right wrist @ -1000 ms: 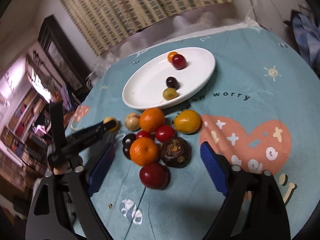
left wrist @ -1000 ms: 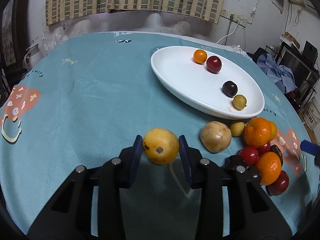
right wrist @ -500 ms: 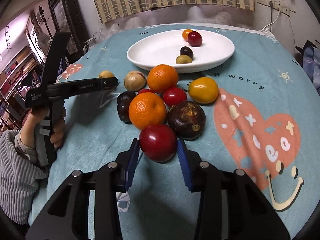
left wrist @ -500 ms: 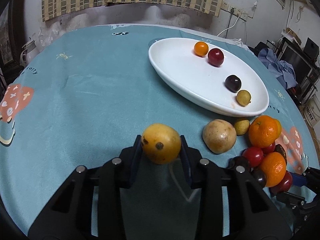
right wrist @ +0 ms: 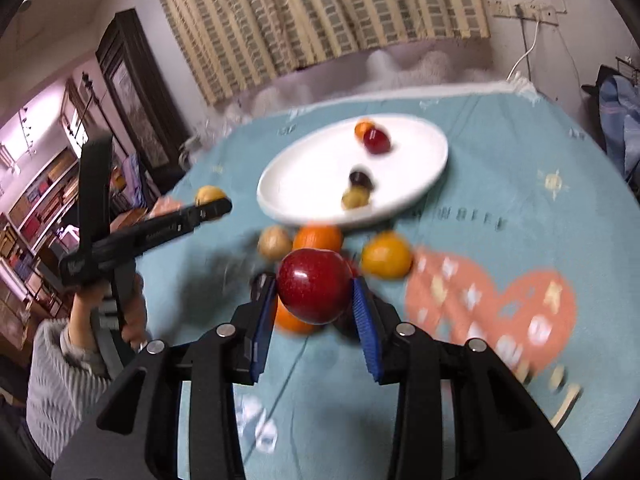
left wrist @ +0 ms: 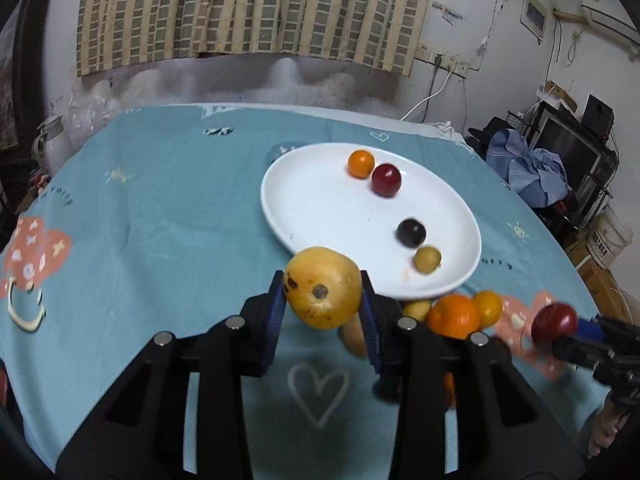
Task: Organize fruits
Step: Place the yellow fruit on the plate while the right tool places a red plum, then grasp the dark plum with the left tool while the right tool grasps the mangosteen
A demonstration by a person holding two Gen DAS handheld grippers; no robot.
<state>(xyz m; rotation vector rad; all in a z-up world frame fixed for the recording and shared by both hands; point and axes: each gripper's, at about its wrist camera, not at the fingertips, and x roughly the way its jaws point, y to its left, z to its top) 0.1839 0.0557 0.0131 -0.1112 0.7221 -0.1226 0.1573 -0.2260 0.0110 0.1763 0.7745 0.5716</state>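
Observation:
My left gripper [left wrist: 322,304] is shut on a yellow fruit [left wrist: 323,287] and holds it above the cloth, just short of the white plate [left wrist: 312,208]. The plate holds a small orange fruit [left wrist: 361,164], a red one [left wrist: 386,180], a dark one [left wrist: 411,233] and a yellow-green one [left wrist: 427,259]. My right gripper [right wrist: 314,296] is shut on a red apple [right wrist: 314,286], lifted above the fruit pile; it shows in the left wrist view [left wrist: 554,322] too. The plate [right wrist: 416,160] lies beyond it.
Loose fruit stays on the blue tablecloth [left wrist: 160,220] near the plate: an orange [left wrist: 454,316], a yellow fruit [right wrist: 386,258], a pale brown one [right wrist: 274,242] and others partly hidden. A curtain and wall stand behind; clutter lies at the right.
My left gripper has lifted the yellow fruit and carried it toward the plate. My right gripper has closed on the red apple and raised it off the cloth.

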